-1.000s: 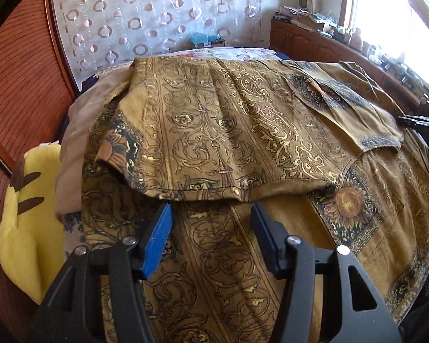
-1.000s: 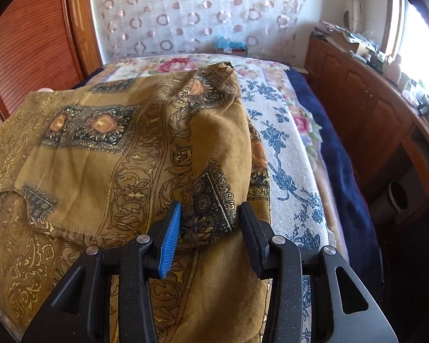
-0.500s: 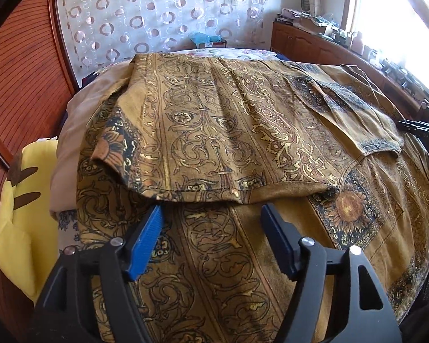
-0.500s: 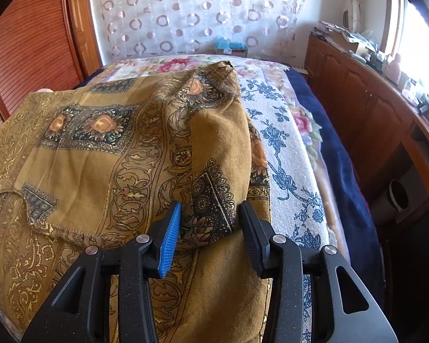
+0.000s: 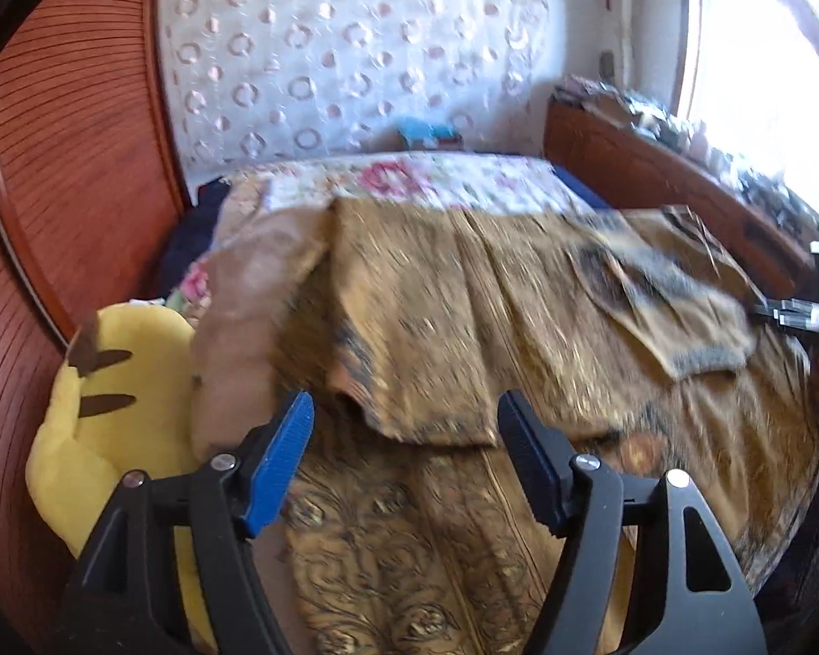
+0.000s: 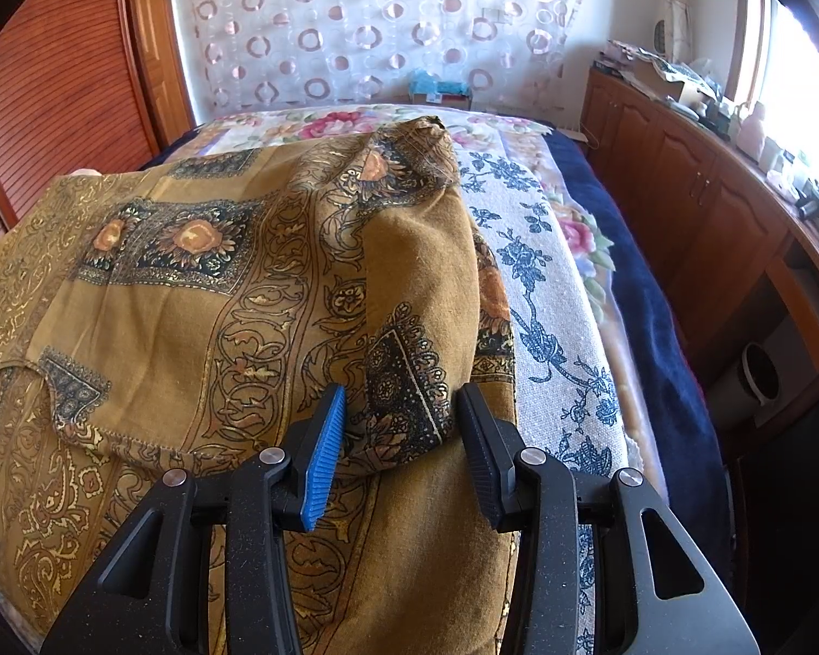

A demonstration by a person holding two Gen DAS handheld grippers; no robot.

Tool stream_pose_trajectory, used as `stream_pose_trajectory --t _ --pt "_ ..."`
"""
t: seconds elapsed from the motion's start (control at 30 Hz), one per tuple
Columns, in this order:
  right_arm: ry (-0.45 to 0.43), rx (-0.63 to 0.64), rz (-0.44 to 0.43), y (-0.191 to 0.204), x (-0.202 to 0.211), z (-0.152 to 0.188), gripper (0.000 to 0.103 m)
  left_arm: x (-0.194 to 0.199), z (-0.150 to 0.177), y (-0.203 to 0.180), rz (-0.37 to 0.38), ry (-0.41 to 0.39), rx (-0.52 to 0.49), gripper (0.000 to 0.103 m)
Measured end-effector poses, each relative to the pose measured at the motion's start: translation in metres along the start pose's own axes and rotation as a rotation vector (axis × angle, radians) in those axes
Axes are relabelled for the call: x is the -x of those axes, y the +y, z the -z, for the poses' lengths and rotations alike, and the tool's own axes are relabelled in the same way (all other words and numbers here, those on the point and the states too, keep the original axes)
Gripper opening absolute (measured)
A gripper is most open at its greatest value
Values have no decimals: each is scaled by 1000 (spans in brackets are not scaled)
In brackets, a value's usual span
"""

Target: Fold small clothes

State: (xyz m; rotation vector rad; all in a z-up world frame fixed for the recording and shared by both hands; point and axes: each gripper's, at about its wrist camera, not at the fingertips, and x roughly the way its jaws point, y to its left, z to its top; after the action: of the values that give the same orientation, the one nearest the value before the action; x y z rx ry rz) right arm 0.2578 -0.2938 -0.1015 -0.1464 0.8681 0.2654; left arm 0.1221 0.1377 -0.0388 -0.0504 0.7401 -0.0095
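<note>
On the bed, the right tool pinches the ochre garment's fold; the left tool, empty and narrowing, should regrip the near hem squarely.

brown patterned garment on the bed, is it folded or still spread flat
Partly folded. One flap of the brown patterned garment lies doubled back over the lower layer, its edge showing, and the sleeve is turned in.

wall: circle-patterned curtain | right: wooden cabinets | window bright
</note>
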Motion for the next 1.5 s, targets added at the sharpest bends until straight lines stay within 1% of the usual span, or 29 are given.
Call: stream_pose_trajectory --t 0.03,0.1,0.13,0.3,0.33,0.4,0.47,0.5,0.53,0.57,0.6,0.67,0.7,0.77,0.83,0.93,1.07,1.13,1.27,1.33,1.5 --pt "0 0 0 0 0 0 42 -1 -4 4 -8 -8 9 64" --pt "0 0 -1 0 0 0 42 -8 -9 8 -15 -5 14 53" --pt "0 0 -1 0 0 0 42 -12 -11 10 -17 3 14 51" --pt "0 -1 -2 0 0 0 42 -44 -15 18 -43 64 31 48" --pt "0 -1 -2 0 0 1 42 -48 -14 19 -46 72 35 46" --pt "0 0 -2 0 0 1 42 -54 -13 20 -39 86 41 29" --pt "-1 -1 -1 -1 0 1 42 -58 -11 20 -15 97 40 5" --pt "-1 0 1 0 0 1 40 -58 -11 20 -1 96 43 3" --pt "-4 2 8 1 1 1 31 -58 -10 19 -8 91 41 2" --pt "-15 2 24 1 3 0 10 -57 -9 17 -20 84 29 0" --pt "-28 3 30 2 6 -1 7 -56 -10 16 -18 80 23 0" --pt "-52 29 -3 4 10 -4 2 -49 -10 13 -11 65 26 0" --pt "-56 30 -7 4 11 -6 1 -44 -11 11 -10 53 30 0" --pt "-65 -3 -55 0 15 -8 1 -31 -12 9 0 26 50 0" --pt "-81 -8 -69 -2 20 -9 0 -21 -13 10 30 12 69 0" --pt "-99 -26 -117 -5 34 -9 0 2 -13 9 42 -37 74 0" --pt "-153 -54 -181 -11 68 -7 0 37 -10 7 67 -97 79 0" --pt "-175 -56 -198 -11 83 -6 0 49 -6 9 76 -109 84 0" --pt "-213 -58 -240 -13 118 3 0 74 14 17 85 -119 97 0" --pt "-220 -53 -239 -14 129 10 0 82 31 18 82 -108 101 0" --pt "-200 -38 -235 -11 145 41 0 90 69 22 66 -78 128 0"
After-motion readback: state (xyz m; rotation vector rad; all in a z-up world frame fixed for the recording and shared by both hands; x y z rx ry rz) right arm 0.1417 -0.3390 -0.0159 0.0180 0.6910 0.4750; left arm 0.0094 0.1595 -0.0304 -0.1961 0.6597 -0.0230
